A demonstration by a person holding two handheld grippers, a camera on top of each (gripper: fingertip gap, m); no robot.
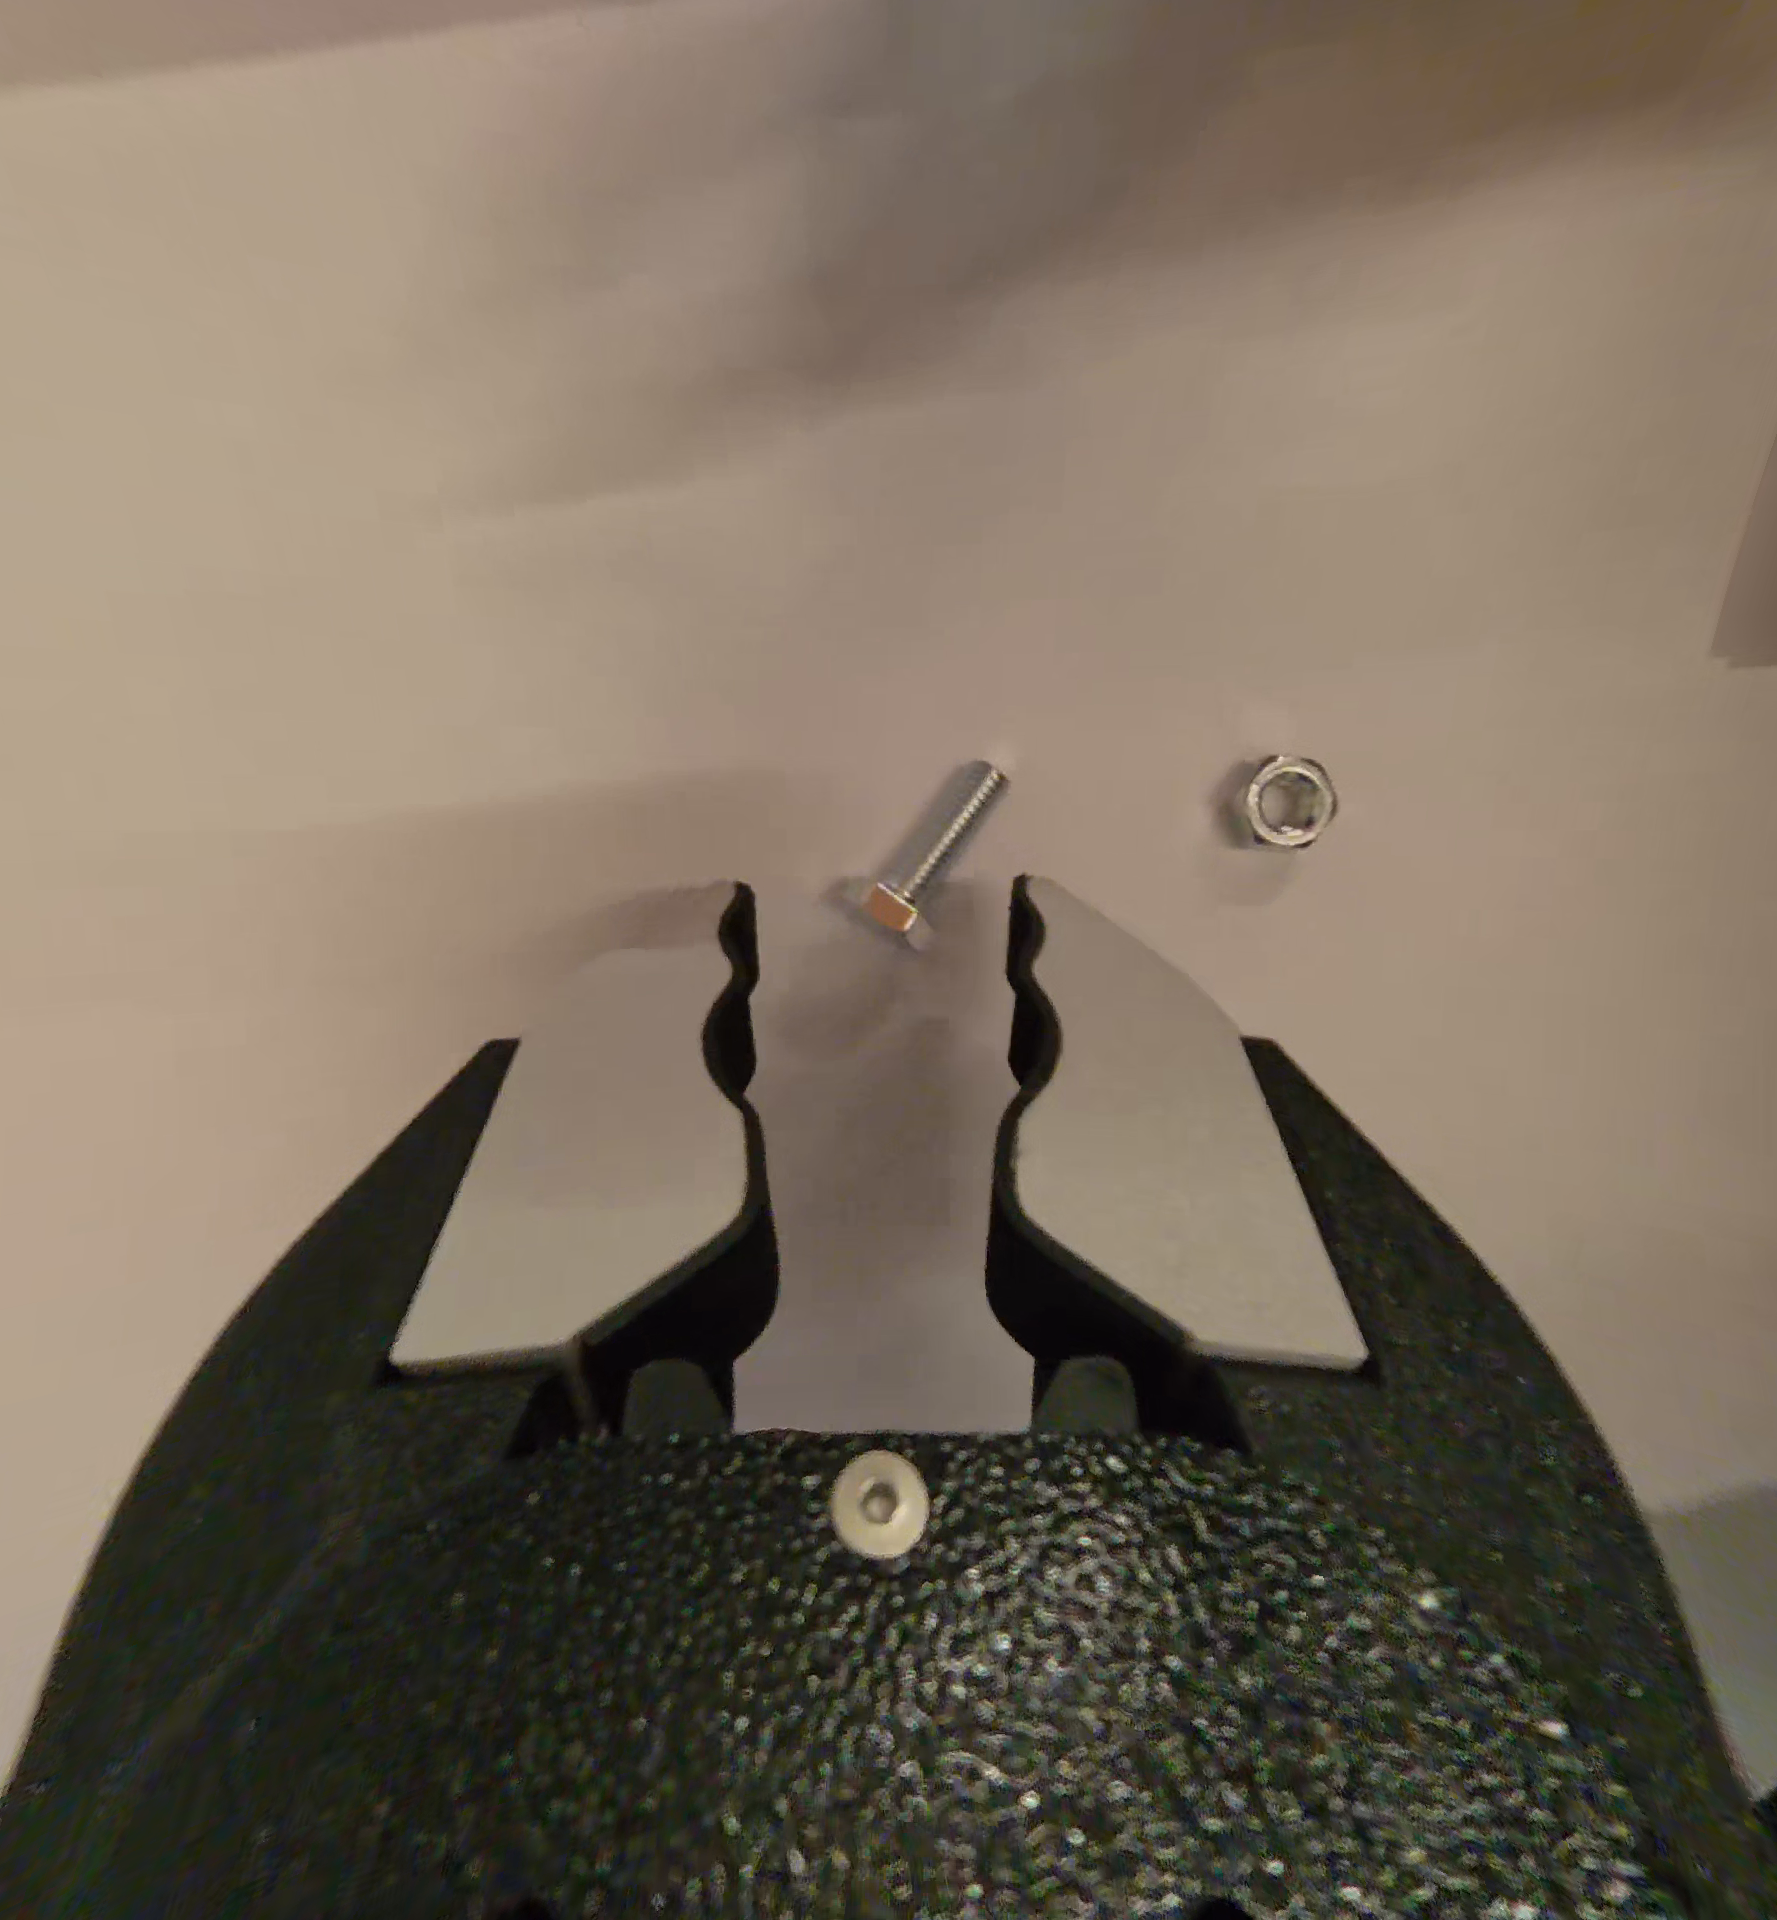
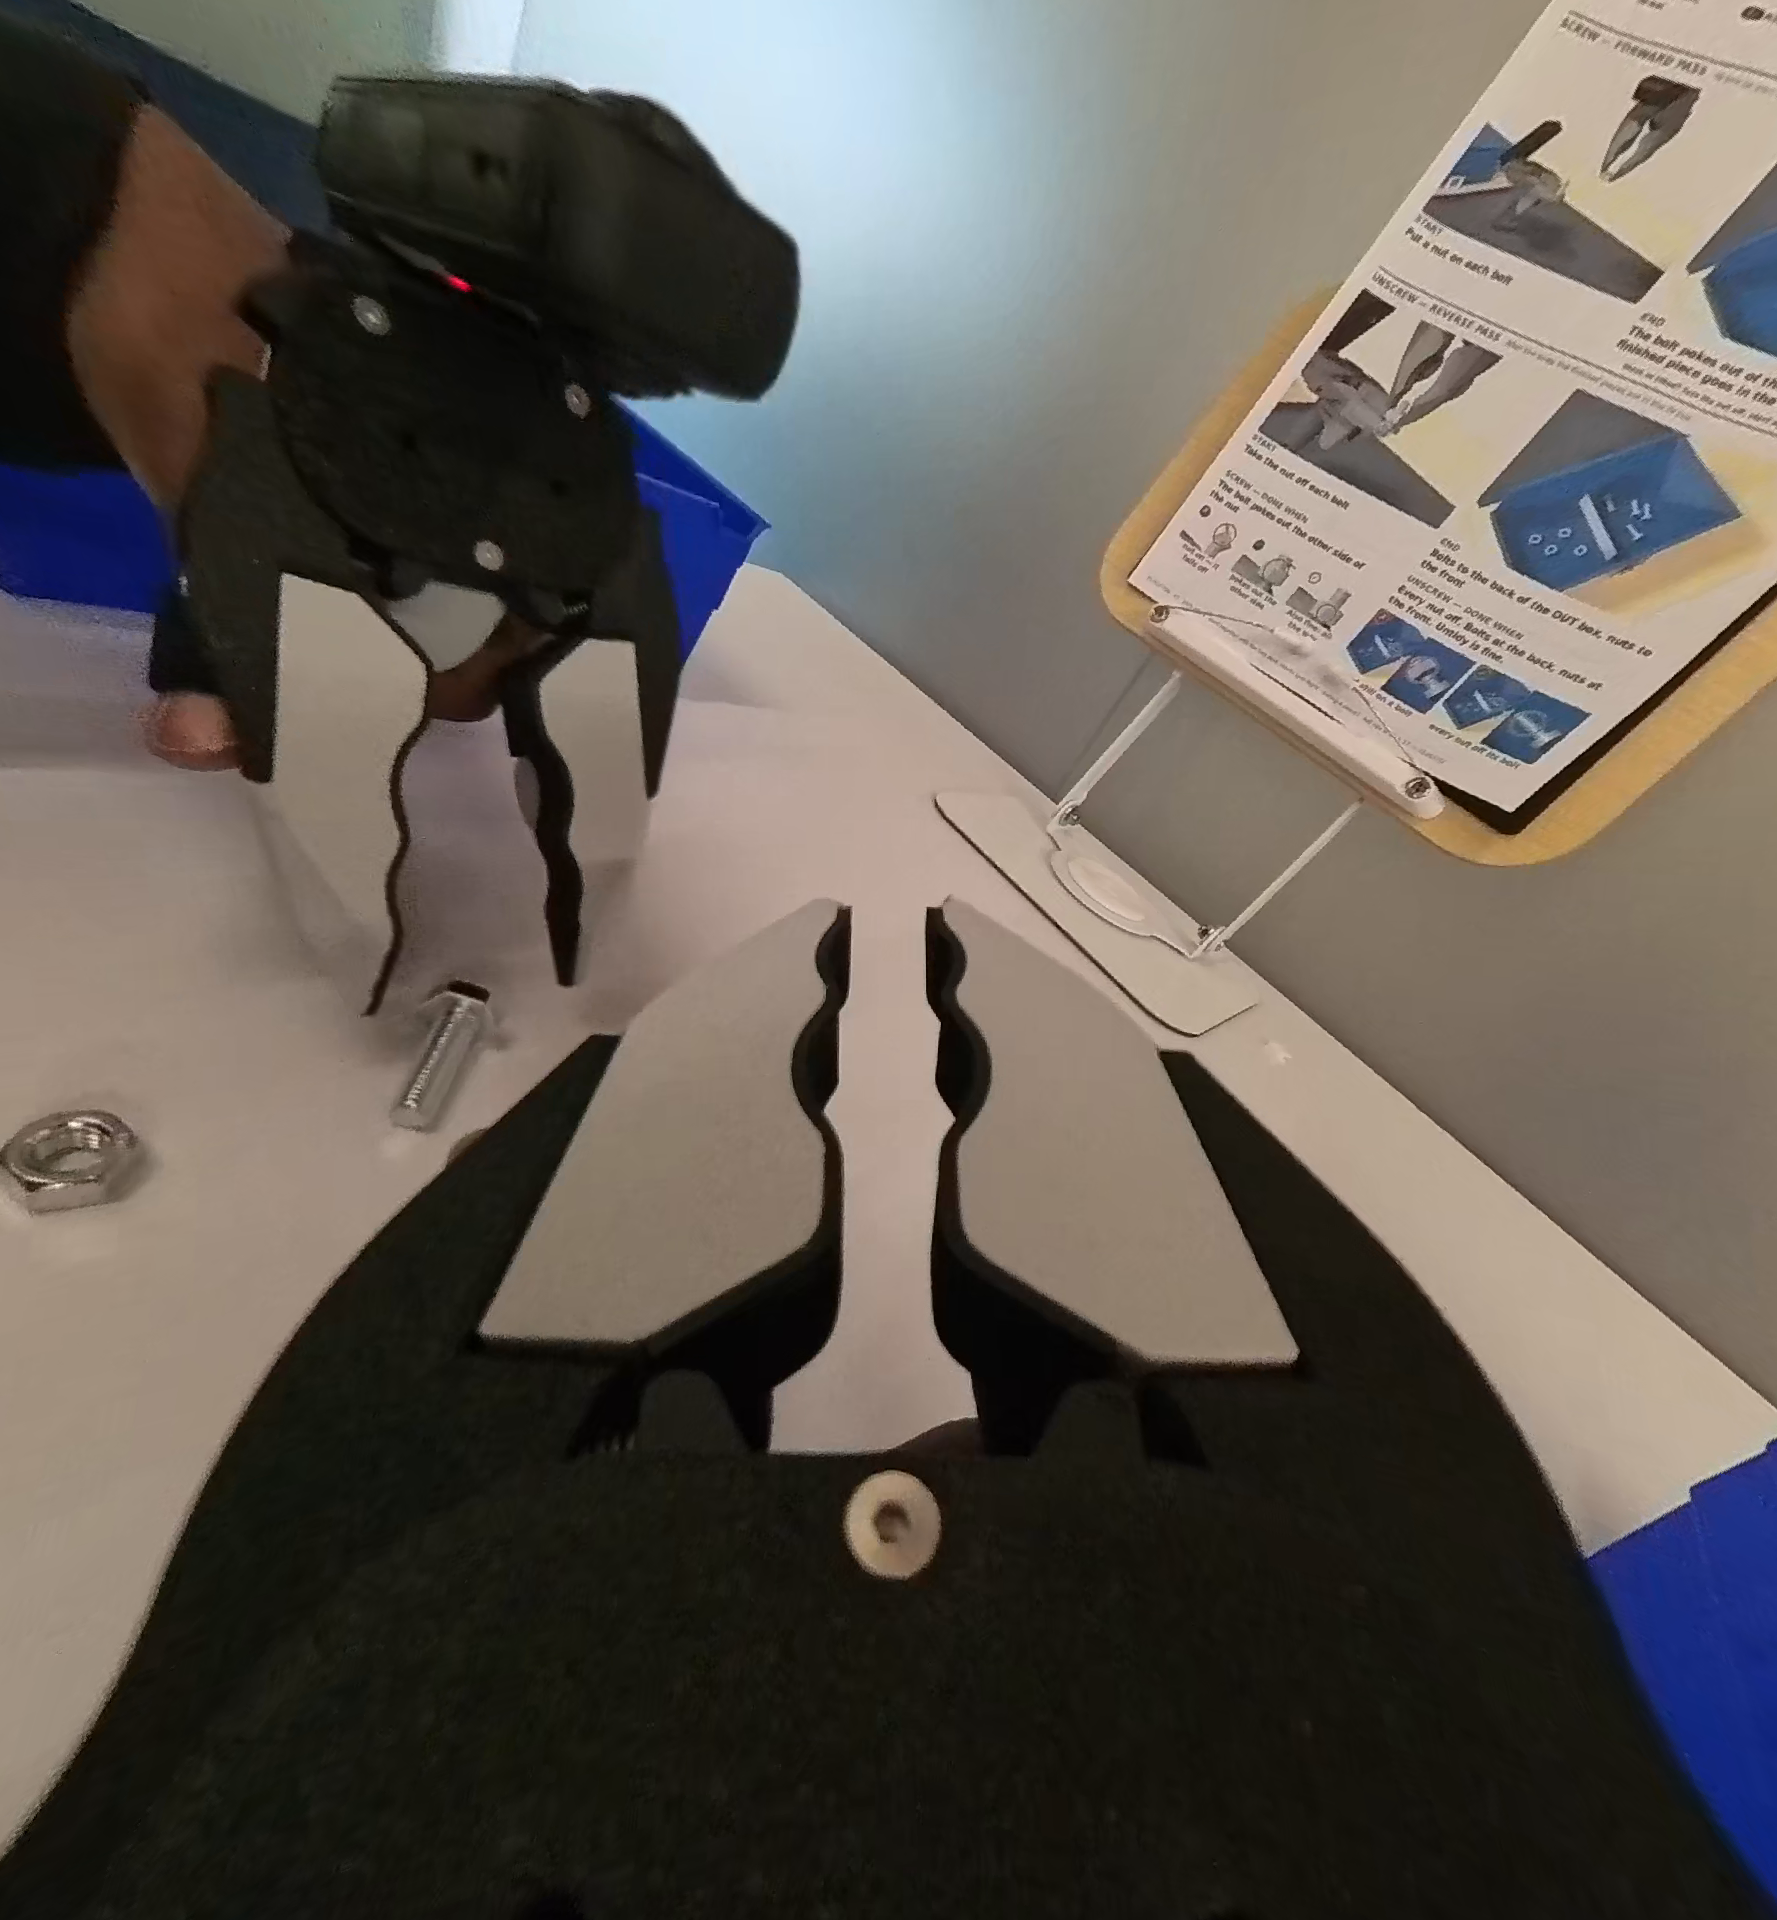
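— The bolt [image 1: 920, 857]?
— Silver, hex-headed, threaded shank, lying flat on the white tabletop [image 1: 344, 623], well in from its edges, between the left gripper's [image 1: 884, 904] parted fingertips, untouched.
— And the nut [image 1: 1289, 805]?
— Silver hex nut, flat on one face, bore upward, near the bolt but apart from it.
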